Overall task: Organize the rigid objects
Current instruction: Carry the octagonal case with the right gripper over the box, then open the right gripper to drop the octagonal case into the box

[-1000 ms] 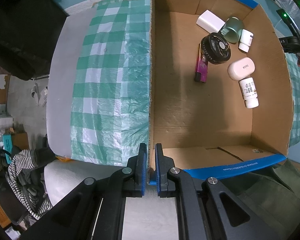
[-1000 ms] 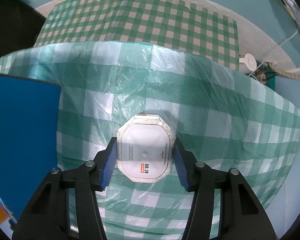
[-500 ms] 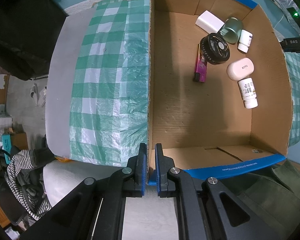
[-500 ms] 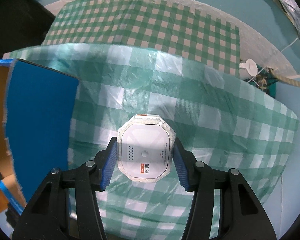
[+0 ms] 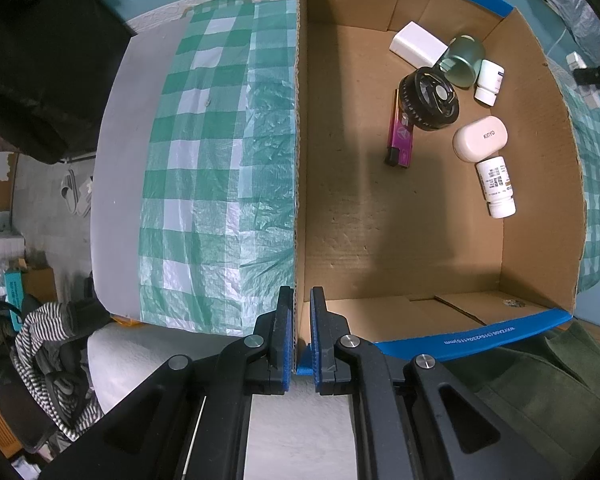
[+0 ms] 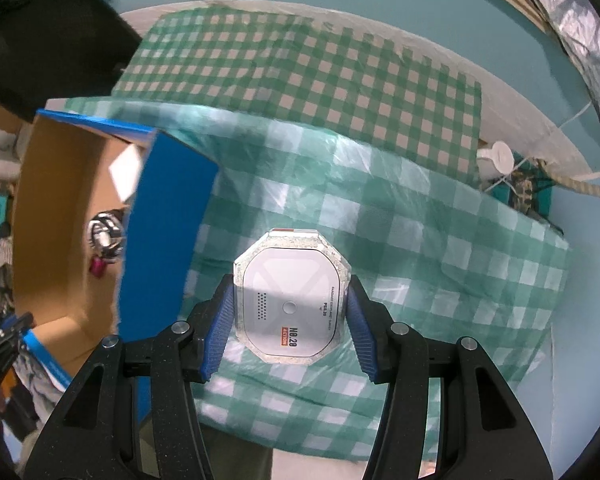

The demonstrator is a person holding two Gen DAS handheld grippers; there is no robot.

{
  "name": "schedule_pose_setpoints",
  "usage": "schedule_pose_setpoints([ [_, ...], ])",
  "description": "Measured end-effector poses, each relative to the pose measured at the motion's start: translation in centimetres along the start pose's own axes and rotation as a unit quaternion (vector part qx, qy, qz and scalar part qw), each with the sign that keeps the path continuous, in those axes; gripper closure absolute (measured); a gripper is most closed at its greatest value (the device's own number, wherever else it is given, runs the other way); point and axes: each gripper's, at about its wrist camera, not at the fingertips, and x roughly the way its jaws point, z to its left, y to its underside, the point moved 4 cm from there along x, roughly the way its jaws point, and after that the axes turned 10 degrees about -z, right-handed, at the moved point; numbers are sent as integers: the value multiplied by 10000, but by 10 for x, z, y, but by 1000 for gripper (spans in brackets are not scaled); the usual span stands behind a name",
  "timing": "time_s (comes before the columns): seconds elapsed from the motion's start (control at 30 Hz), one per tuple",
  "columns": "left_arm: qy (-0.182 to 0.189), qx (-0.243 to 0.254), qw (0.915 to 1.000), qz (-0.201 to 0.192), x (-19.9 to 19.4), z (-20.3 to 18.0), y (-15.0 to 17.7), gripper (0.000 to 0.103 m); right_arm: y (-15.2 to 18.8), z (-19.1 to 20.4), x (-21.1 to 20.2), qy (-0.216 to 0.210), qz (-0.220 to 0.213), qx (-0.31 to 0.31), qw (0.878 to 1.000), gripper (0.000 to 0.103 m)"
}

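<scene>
My left gripper point(image 5: 299, 332) is shut on the near left wall of the open cardboard box point(image 5: 300, 184) with blue outer sides. Inside lie a white block point(image 5: 418, 49), a green tin point(image 5: 462, 62), a black round fan point(image 5: 430, 100), a magenta lighter point(image 5: 400, 136), a white case point(image 5: 480, 139) and two white pill bottles point(image 5: 497, 192). My right gripper point(image 6: 290, 320) is shut on a white octagonal device point(image 6: 292, 296) and holds it above the checked cloth, right of the box point(image 6: 164, 216).
The box stands on a green-and-white checked cloth point(image 5: 216, 168) over a grey table point(image 5: 112, 160). Striped clothing point(image 5: 48, 344) lies at lower left, dark green fabric point(image 5: 540, 376) at lower right. A rope and a white plug point(image 6: 500, 156) lie beyond the cloth.
My right gripper has lifted the octagonal device higher and nearer the box, so the box's inside now shows at the left. The left gripper still holds the box wall.
</scene>
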Motion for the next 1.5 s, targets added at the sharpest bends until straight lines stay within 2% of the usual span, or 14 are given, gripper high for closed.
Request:
schedule_pose_setpoints([
  [0.3,14,35,10000,-7,-2,-1,-3,95,-11,46,-25,-285,-233,-438,9984,50],
  [0.83,20,46,10000,-18,-3,-1,-5,95,-22,129,-1,-499,-65,-1179,9918,50],
  [1.2,21,63,10000,-23,-4,-2,-7,95,-16,153,30,-468,94,-1478,9879,50],
  [1.5,8,97,9999,-30,-5,-3,-7,95,-4,155,46,-440,265,-1512,9872,49],
])
